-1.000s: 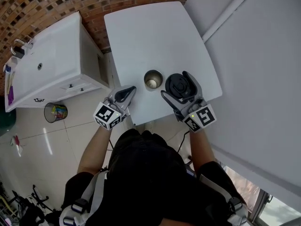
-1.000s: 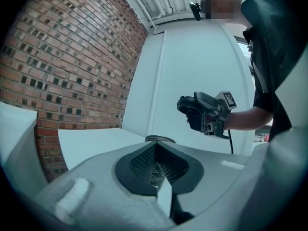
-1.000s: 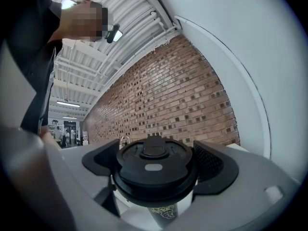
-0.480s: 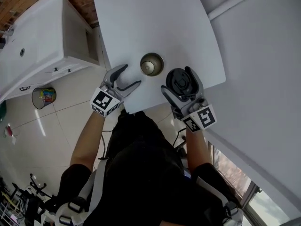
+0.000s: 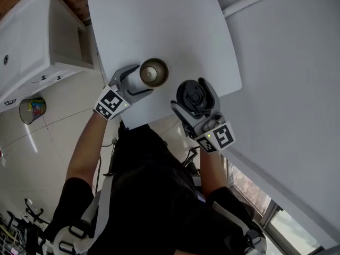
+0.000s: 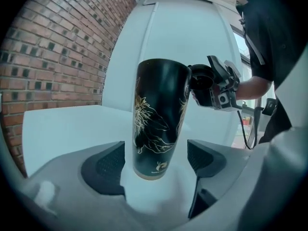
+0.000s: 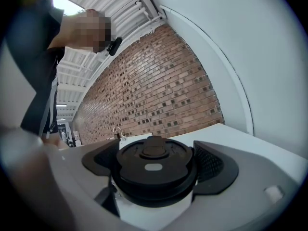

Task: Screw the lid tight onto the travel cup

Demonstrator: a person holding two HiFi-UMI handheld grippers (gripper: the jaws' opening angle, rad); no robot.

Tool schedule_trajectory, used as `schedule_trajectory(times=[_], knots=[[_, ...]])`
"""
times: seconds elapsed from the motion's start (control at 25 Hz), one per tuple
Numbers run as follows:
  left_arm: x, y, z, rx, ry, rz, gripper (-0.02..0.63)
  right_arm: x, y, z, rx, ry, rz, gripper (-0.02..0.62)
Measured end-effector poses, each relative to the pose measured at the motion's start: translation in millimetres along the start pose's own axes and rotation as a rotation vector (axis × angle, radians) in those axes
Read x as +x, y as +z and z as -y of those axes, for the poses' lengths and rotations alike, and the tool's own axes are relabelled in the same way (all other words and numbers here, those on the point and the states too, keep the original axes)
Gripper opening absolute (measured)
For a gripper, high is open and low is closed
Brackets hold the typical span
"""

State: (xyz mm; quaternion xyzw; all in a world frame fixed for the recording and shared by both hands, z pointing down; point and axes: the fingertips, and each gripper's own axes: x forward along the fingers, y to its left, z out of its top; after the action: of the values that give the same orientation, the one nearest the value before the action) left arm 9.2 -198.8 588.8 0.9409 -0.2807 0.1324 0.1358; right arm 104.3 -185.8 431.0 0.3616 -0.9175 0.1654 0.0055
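Observation:
A black travel cup [image 5: 154, 72] with a gold pattern stands upright and uncovered near the front edge of the white table [image 5: 159, 25]. My left gripper [image 5: 140, 82] reaches round it from the left. Its jaws are opening, and in the left gripper view the cup [image 6: 159, 124] stands between the pads [image 6: 103, 170] with a gap on each side. To the right of the cup, my right gripper [image 5: 193, 92] is shut on the round black lid [image 5: 192, 96]. The lid [image 7: 155, 167] sits flat between its pads, top side up, beside the cup and not over it.
A white cabinet [image 5: 32, 41] stands left of the table, with a small bin [image 5: 32, 109] on the tiled floor in front of it. A brick wall [image 6: 57, 42] runs behind the table. A plain white wall [image 5: 287, 62] is close on the right.
My left gripper's jaws went from shut to open, and it moved forward until they stand round the cup. My right gripper kept its hold on the lid beside the cup.

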Motion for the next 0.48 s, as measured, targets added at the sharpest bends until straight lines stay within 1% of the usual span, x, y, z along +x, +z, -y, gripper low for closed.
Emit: schedule_trajectory(times=[0.12, 0.36, 0.48], knots=[[6, 0, -1, 0.033, -0.013, -0.003, 0.416, 1, -2, 1, -0.009, -0.003, -0.009, 0.474], [15, -2, -3, 0.030, -0.038, -0.009, 0.411, 7, 0, 3, -0.036, -0.002, -0.020, 0.474], [17, 5, 2, 0.060, -0.057, 0.001, 0.410, 9, 2, 3, -0.035, -0.004, -0.015, 0.474]])
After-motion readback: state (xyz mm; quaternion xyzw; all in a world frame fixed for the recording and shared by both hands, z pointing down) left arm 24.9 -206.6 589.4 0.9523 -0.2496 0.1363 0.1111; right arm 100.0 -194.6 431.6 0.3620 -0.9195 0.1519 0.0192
